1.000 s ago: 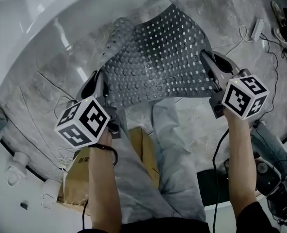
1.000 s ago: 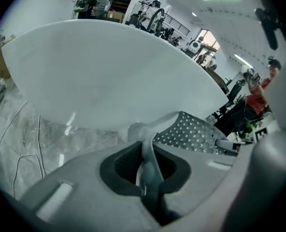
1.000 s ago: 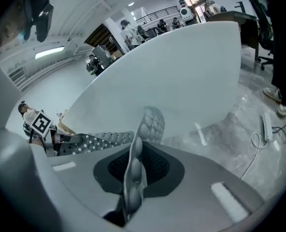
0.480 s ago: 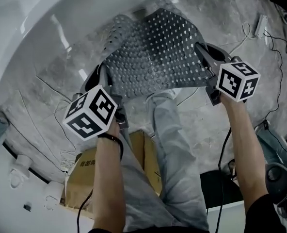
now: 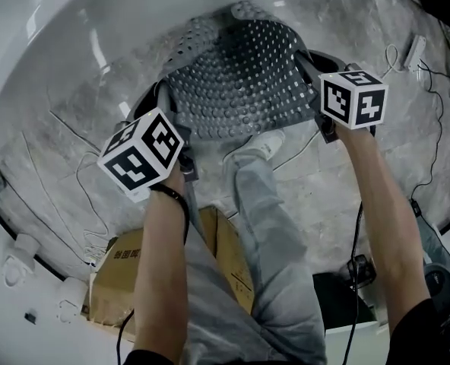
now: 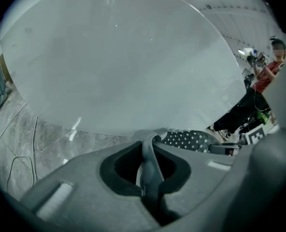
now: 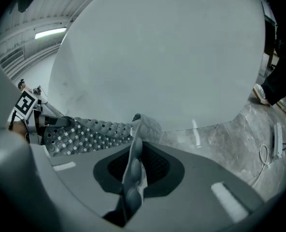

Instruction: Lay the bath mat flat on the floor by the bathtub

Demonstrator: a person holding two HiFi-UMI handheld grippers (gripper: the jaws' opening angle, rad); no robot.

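A grey perforated bath mat (image 5: 236, 82) with rows of bumps hangs stretched between my two grippers, just in front of the white bathtub (image 5: 96, 29). My left gripper (image 5: 163, 106) is shut on the mat's left edge, and a thin fold of mat (image 6: 150, 163) stands pinched between its jaws. My right gripper (image 5: 310, 67) is shut on the right edge, where the bumpy mat edge (image 7: 133, 170) runs up between the jaws. The mat's far edge curls near the tub wall (image 7: 172, 57). The mat is off the floor.
The grey marble floor (image 5: 73, 150) carries loose white cables (image 5: 80, 181) and a power strip (image 5: 416, 49). A cardboard box (image 5: 126, 272) stands by the person's legs (image 5: 263, 226). Dark equipment lies at the lower right. Another person (image 6: 266, 76) stands far off.
Both grippers have carried the mat forward and upward toward the tub. The mat now bows more, with its far edge close against the tub wall.
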